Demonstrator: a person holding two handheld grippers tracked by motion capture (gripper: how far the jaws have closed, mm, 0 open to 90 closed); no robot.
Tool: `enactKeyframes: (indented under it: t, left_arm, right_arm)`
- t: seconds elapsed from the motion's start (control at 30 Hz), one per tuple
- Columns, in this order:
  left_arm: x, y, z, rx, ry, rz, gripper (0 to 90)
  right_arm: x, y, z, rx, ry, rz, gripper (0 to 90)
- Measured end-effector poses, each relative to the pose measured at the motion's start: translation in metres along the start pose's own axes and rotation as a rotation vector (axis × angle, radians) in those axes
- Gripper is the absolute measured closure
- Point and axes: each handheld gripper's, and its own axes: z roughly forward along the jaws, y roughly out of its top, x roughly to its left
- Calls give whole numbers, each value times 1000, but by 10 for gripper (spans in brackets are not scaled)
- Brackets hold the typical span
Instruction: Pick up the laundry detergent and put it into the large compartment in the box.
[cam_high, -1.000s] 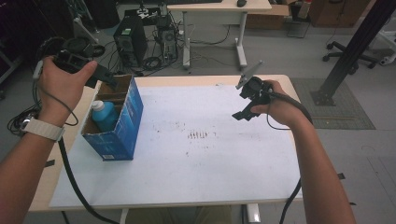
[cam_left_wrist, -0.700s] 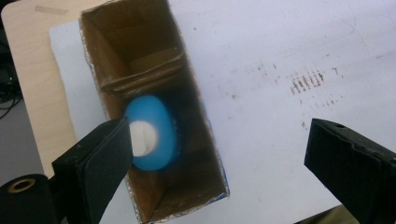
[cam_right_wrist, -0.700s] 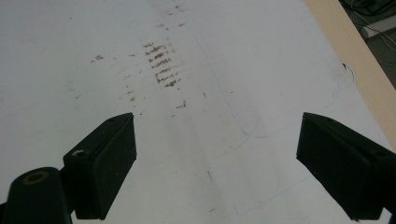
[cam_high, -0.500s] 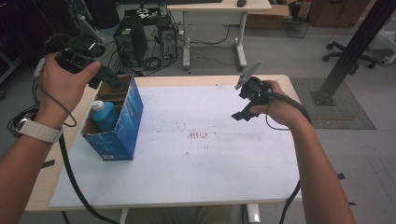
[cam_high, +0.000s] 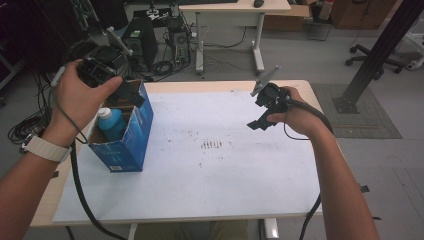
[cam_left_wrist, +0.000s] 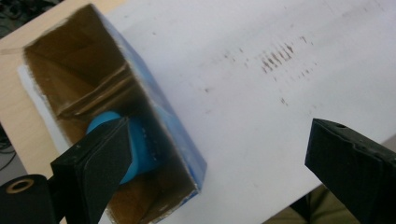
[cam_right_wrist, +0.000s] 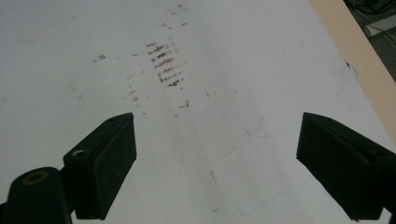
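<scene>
Reaching step: hovering over the blue cardboard box (cam_high: 125, 132), the left tongs (cam_high: 131, 95) sit just above the box's open top, so I judge this to be the approach to the blue bottle (cam_high: 111, 122) inside, with no grasp made yet.
Left tongs state: jaws spread wide and holding nothing; in the left gripper view one jaw hangs over the bottle (cam_left_wrist: 140, 149) and the other hangs over the white sheet (cam_left_wrist: 261, 107) outside the box (cam_left_wrist: 173, 135).
Right tongs state: the right tongs (cam_high: 264, 111) are also wide apart and empty, held above the worktop (cam_high: 225, 86) well to the right of the box, with bare marked sheet (cam_right_wrist: 196, 116) beneath them.
Bottle place: standing in the near compartment of the box, on the near side of a cardboard divider (cam_left_wrist: 93, 93); its white cap (cam_high: 104, 112) points up.
Box place: at the left end of the sheet.
Next move, as I judge it: shift the left tongs so both jaws straddle the bottle inside the box wall, descend, then close on the neck or shoulder.
Count: one box, one bottle, two tongs, one divider, one cluster of brown marks (cam_high: 212, 145) right of the box.
</scene>
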Motion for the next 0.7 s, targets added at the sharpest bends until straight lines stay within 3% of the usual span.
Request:
enactKeyframes:
  t: [0.1,0.2,0.7]
  left_arm:
    - [-6,0,2,-9,-6,34,77]
    - [-13,-1,7,-1,-40,75,76]
    - [-57,-8,20,22,-56,273,75]
  right_arm:
    - [1,0,-1,-1,-1,2,121]
    - [1,0,-1,0,0,1,121]
    - [5,2,1,-5,1,0,121]
